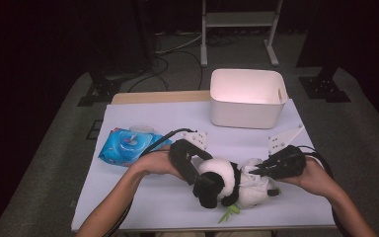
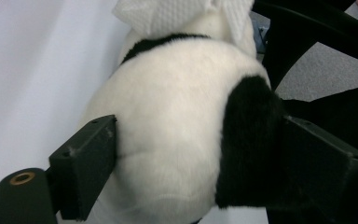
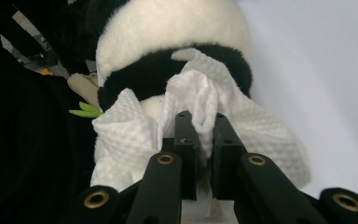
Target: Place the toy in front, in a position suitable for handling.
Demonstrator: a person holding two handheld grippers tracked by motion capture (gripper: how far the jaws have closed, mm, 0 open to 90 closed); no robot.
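White-covered table [image 1: 143,197], plush panda [image 1: 229,185] at six o'clock, blue wipes pack [image 1: 126,146] at nine, white bin [image 1: 246,98] at one.

Toy panda [image 1: 222,181] at table's [image 1: 143,197] front, wipes pack [image 1: 127,146] to its left, bin [image 1: 246,98] behind.

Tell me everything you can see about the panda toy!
The plush panda is soft and furry, white with black patches, and a little green leaf sprig sticks out near its underside. It lies on its side on the white table, near the front edge. The left gripper squeezes its round head between wide jaws. The right gripper, jaws shut, pinches a white textured wipe draped against the panda's body.
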